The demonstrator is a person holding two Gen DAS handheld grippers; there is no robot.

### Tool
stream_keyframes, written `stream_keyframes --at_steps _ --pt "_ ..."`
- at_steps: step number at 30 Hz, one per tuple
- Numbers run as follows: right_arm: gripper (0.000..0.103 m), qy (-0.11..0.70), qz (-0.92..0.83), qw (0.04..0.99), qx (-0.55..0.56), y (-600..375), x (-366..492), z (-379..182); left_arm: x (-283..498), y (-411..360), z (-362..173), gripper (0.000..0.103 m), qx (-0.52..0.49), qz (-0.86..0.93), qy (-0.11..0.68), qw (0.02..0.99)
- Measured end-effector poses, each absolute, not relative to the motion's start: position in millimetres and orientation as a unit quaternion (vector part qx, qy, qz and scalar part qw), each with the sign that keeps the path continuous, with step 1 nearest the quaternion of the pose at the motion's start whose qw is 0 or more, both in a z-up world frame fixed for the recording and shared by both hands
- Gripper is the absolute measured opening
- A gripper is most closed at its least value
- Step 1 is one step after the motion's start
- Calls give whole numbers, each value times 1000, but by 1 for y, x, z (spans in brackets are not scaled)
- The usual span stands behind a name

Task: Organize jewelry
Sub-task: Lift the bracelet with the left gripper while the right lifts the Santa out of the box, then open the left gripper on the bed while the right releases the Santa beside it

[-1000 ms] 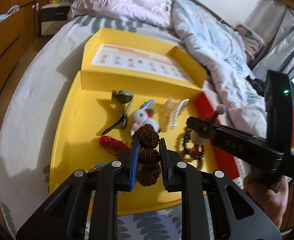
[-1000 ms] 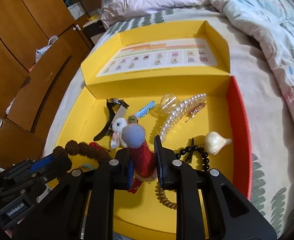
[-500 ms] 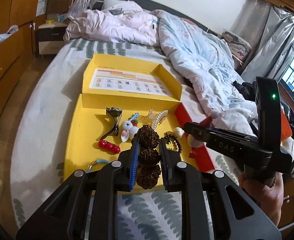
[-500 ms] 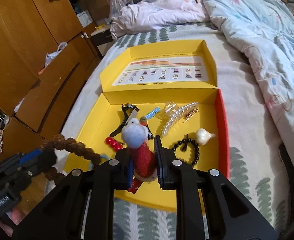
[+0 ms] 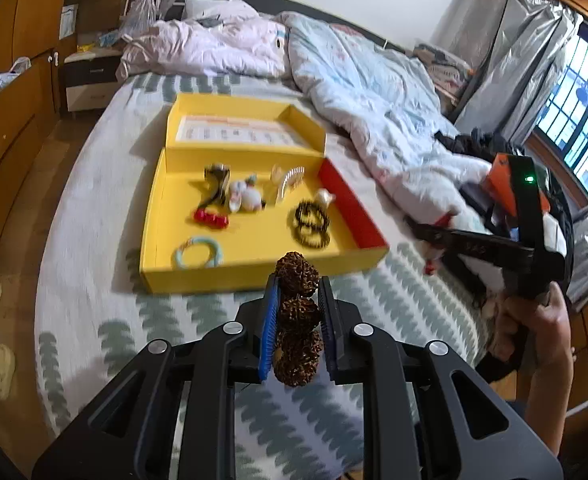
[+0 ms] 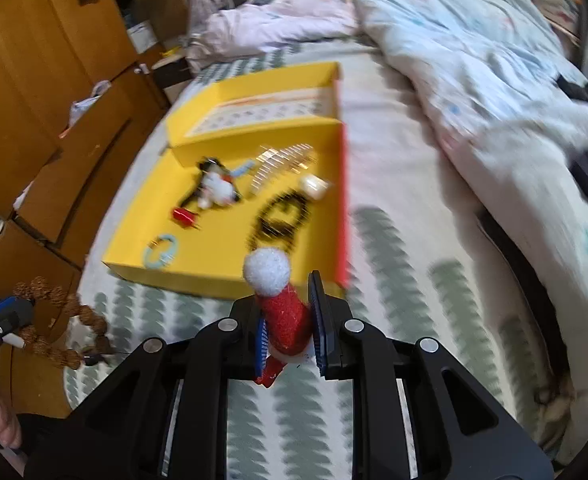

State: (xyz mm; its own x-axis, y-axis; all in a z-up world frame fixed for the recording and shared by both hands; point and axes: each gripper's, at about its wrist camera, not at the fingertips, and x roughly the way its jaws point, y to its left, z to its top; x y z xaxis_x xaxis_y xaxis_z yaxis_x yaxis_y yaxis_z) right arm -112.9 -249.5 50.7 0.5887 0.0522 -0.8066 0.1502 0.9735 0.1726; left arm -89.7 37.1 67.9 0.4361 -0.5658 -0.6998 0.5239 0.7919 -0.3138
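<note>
My left gripper [image 5: 296,292] is shut on a brown rough-bead bracelet [image 5: 296,312] and holds it above the bedsheet, in front of the open yellow box [image 5: 157,240]. The bracelet hangs from that gripper at the left of the right wrist view [image 6: 57,320]. My right gripper [image 6: 289,300] is shut on a red Santa-hat clip with a white pompom [image 6: 281,308], held above the bed near the box's front right corner [image 6: 334,280]. The right gripper shows at the right of the left wrist view [image 5: 434,236]. In the box lie a black bead bracelet [image 5: 312,222], a teal ring [image 5: 197,254], a red clip [image 5: 211,218], a pearl comb [image 5: 289,180].
The box lid [image 5: 233,132] lies open behind the tray. A rumpled pale quilt [image 5: 374,92] covers the bed's right side. Wooden wardrobes [image 6: 33,80] stand left of the bed. The leaf-patterned sheet [image 5: 173,320] spreads in front of the box.
Both grippers have pulled back and up from the box, carrying the brown bracelet and the Santa-hat clip. The box now looks smaller and farther away.
</note>
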Motion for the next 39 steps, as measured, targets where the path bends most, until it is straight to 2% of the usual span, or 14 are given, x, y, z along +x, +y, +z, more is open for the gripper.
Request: stream_keyframes --at_steps 9,16,23,28,29,31,32,33,35,39 --pt "19 506 -74 849 136 -297 -122 -11 -78 64 -1 20 1 -282 487 826" --pt "19 536 -93 828 135 -305 -103 -48 -51 82 -34 20 18 -232 510 828" --pt "20 549 -108 819 131 -310 -91 -69 -36 89 -60 20 37 -191 524 829" --pt "26 540 -118 825 118 -309 -89 -66 -31 94 -66 22 50 -165 523 835" --pt "29 537 -123 826 114 -308 -89 -63 -30 95 -64 27 52 -160 520 837" --pt "38 531 -126 831 112 -308 -91 -57 -31 96 -55 46 50 -156 510 845" --pt "50 528 -126 832 112 -307 -91 -54 -33 98 -49 59 51 -149 500 851" --pt "61 523 -126 836 111 -306 -93 -50 -34 98 -44 61 52 -146 493 856" --pt "72 511 -125 844 105 -303 -94 -40 -38 97 -34 63 52 -149 479 864" --pt "76 484 -126 860 105 -297 -99 -19 -45 97 -12 72 46 -153 448 879"
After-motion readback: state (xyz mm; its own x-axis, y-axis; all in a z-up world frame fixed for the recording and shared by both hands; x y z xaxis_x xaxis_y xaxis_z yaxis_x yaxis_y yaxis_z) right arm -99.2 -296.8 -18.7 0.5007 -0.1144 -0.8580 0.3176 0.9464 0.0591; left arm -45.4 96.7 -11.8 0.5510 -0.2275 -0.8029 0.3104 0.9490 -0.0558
